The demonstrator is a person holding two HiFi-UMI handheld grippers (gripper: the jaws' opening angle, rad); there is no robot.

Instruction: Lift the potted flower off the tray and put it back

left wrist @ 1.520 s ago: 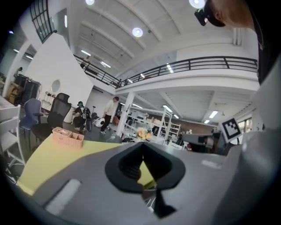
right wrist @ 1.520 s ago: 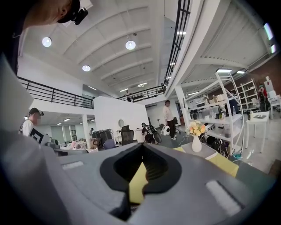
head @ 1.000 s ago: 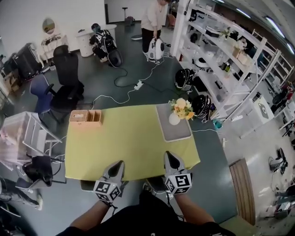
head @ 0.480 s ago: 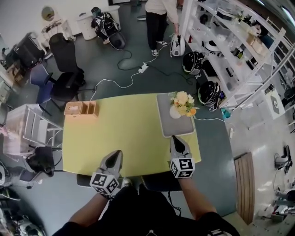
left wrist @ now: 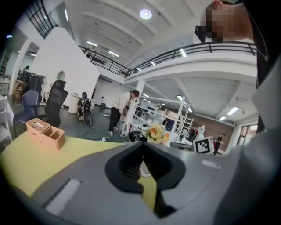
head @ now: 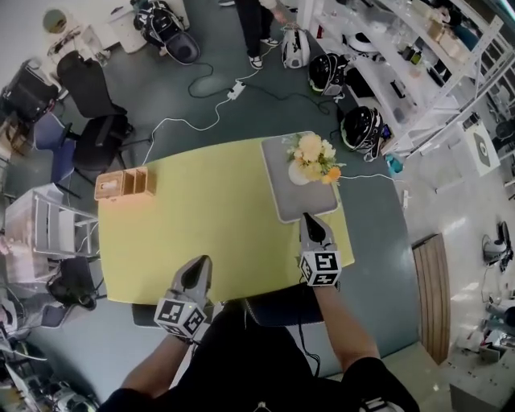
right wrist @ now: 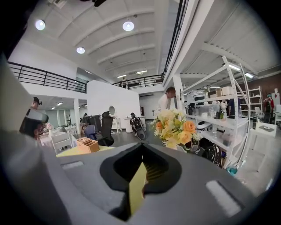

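Note:
The potted flower (head: 310,159), yellow and orange blooms in a white pot, stands on the far part of a grey tray (head: 288,203) at the right end of the yellow table (head: 201,225). My right gripper (head: 310,220) is shut and empty, its tip over the tray's near edge, short of the pot. My left gripper (head: 199,269) is shut and empty over the table's front edge, well left of the tray. The flower (right wrist: 175,127) rises close ahead of the right gripper (right wrist: 142,146) in the right gripper view. In the left gripper view the flower (left wrist: 156,132) shows farther off beyond the left gripper (left wrist: 141,146).
A wooden organiser box (head: 122,183) sits at the table's far left corner. White shelving (head: 402,72) runs along the right, helmets and cables lie on the floor beyond the table, a person (head: 259,24) stands there, office chairs (head: 92,121) and a white rack (head: 48,233) are at left.
Both grippers moved forward over the table. The right one went from the table's front edge to the tray's near end; the left advanced less. Both stayed shut.

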